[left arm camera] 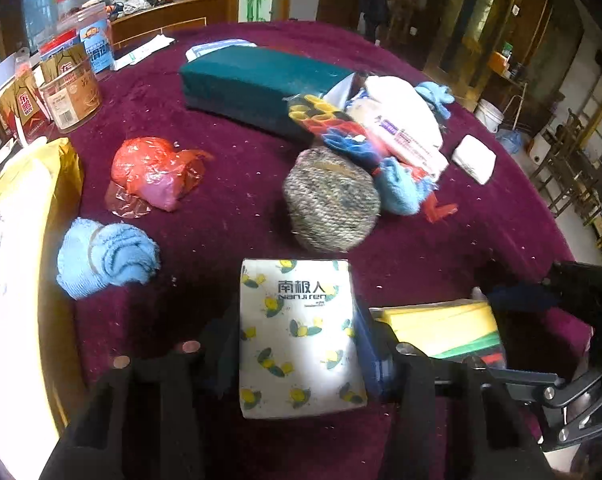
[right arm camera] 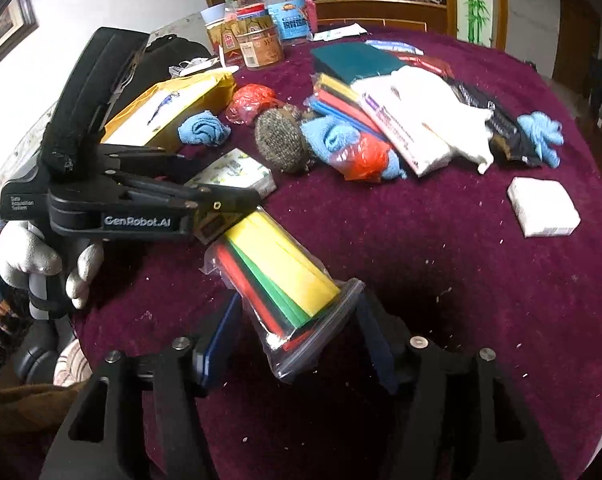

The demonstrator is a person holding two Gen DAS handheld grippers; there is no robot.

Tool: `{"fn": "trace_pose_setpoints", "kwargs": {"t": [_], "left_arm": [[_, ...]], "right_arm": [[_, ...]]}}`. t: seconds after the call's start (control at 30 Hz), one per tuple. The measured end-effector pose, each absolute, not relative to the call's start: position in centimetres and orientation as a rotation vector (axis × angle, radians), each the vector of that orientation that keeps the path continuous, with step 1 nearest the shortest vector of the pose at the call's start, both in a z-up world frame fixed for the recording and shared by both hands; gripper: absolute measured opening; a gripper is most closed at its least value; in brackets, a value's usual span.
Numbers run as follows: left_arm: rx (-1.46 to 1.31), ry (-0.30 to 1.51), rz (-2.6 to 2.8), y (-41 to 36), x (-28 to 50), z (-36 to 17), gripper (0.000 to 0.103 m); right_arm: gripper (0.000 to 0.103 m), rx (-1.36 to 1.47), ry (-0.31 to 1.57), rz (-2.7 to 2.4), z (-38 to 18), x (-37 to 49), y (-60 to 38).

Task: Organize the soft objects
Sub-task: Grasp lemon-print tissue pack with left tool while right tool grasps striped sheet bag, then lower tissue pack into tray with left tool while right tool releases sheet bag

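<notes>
Worktop [right arm camera: 441, 240] under a maroon cloth, most of the soft things scattered; I judge the sorting barely begun.

Left tongs [left arm camera: 301, 344]: the tissue pack [left arm camera: 301, 336] with the lemon print sits between the fingers, near edge of the worktop. Fingers lie close along both its sides. They look clenched on it, though I cannot see the pads press.

Right tongs [right arm camera: 293, 320]: the zip bag of coloured sheets [right arm camera: 281, 280], yellow, green and red, lies between the fingers, its sealed end toward me. The left finger stands clear of the plastic, so I read these tongs as released, bag resting on the cloth.

These two packs lie just beside each other, which looks like the start of a group.

Left to do, by the look of it:
- yarn ball [left arm camera: 331, 200], mid-worktop, alone
- blue towel [left arm camera: 105, 256], rolled, beside the yellow bag [left arm camera: 61, 168]
- red plastic bundle [left arm camera: 153, 172], loose
- far heap: second bag of coloured sheets [left arm camera: 325, 120], white wipes pack [left arm camera: 401, 120], more blue cloth, all overlapping against the green block [left arm camera: 257, 80]
- small white pack [right arm camera: 543, 208], well apart at the right

No bin or tray in view; where the groups should go I cannot tell.
</notes>
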State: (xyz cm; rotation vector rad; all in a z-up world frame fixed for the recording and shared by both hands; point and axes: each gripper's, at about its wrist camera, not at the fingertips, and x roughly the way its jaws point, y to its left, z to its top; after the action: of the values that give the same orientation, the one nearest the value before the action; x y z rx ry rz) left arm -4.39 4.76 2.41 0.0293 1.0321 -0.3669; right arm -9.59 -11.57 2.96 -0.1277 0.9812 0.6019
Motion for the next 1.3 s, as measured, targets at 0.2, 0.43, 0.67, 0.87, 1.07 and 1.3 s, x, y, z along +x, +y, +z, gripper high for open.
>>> {"fn": "trace_pose_setpoints", "kwargs": {"t": [0.2,0.43,0.67,0.87,1.07,1.3], "left_arm": [[-0.103,0.965,-0.366,7.9,-7.9,4.3,0.053],[-0.184,0.872,-0.281,13.5,-11.2,8.3,0.053],[-0.285,0.834,-0.078,23.7,-10.9,9.8,0.053],[-0.316,0.842,0.033,29.1,-7.9,9.0,0.054],[-0.344,0.871,0.1,32.9,-3.5,7.3,0.054],[-0.356,0.881,0.171,35.7,0.7,5.1,0.057]], "right_arm": [[0.07,-0.241,0.947,0.654,3.6,-8.3,-8.9],[0.04,-0.285,0.99,0.656,1.7,-6.8,-6.5],[0.035,-0.188,0.977,0.644,4.3,-7.7,-6.5],[0.036,-0.104,0.953,0.719,8.7,-6.3,-2.5],[0.036,-0.059,1.012,0.827,9.2,-4.2,6.2],[0.036,-0.061,1.073,0.846,7.6,-2.1,13.8]]}}
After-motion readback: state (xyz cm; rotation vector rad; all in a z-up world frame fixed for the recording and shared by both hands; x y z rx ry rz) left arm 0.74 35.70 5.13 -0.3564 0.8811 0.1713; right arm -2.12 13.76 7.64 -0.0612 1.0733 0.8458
